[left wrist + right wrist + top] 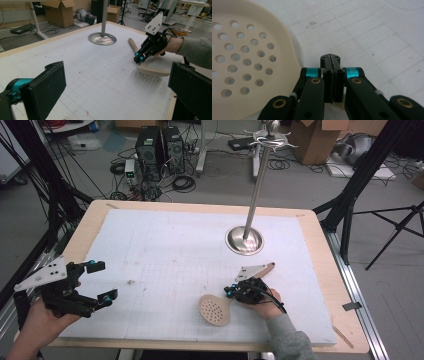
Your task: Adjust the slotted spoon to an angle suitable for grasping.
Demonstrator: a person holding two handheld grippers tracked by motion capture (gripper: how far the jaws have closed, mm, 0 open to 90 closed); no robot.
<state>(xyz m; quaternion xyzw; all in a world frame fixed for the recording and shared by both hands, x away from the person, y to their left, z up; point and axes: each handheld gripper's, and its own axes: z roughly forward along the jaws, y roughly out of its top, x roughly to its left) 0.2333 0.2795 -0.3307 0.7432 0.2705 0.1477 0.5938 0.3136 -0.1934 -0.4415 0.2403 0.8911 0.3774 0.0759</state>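
A beige slotted spoon [215, 310] lies flat on the white mat [165, 250]. The right gripper [231, 291], jaws closed and empty, hovers over its handle. The left gripper [102, 281] gapes wide, empty. The spoon looks light, rigid and smooth, best gripped mid-handle.

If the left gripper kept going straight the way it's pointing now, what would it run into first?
Probably bare table mat at first. The open left gripper aims across it toward the right gripper, shut above the slotted spoon; those look next, though depth is unclear.
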